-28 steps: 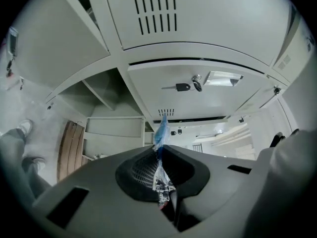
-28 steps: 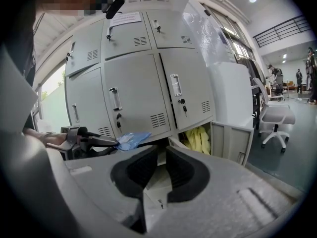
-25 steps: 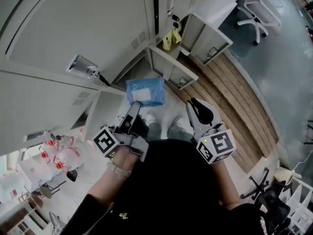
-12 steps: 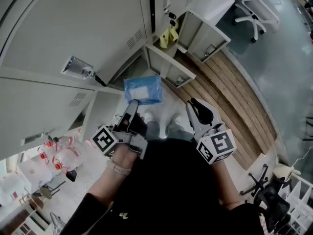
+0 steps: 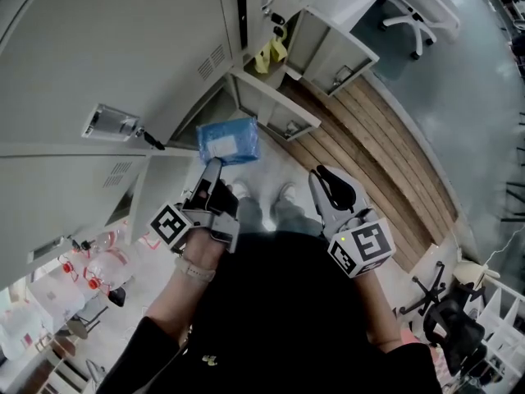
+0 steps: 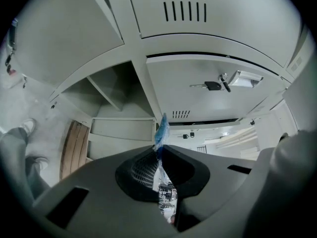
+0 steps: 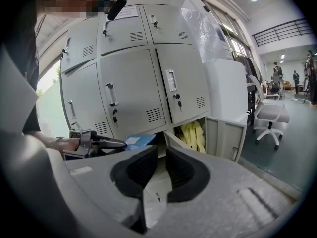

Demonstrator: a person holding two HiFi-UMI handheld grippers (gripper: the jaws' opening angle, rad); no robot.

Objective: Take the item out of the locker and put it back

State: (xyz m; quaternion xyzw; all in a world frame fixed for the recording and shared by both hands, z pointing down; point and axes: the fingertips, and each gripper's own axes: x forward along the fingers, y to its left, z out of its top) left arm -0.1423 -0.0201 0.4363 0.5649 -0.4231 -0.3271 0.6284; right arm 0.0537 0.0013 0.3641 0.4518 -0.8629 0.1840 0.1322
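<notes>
A wall of grey lockers (image 5: 123,48) fills the upper left of the head view. To their right, a band of wooden floor (image 5: 373,138) runs down toward the lower right, with bare floor beyond it up to an office chair (image 5: 414,11) in the upper right corner.

At center top, a bottom compartment stands open. Its door (image 5: 275,115) is swung out to the right, and the mouth is clear. A second open compartment further up holds a yellow thing (image 5: 269,52).

The left gripper (image 5: 212,169) is clenched on the near edge of a blue packet (image 5: 228,140), which hangs in the air just before that open mouth. The door edge is close on the packet's right, and a key (image 5: 152,141) sticks out on its left.

The right gripper (image 5: 328,185) is low and right of center, well apart from the lockers, its jaws slightly apart and empty.
</notes>
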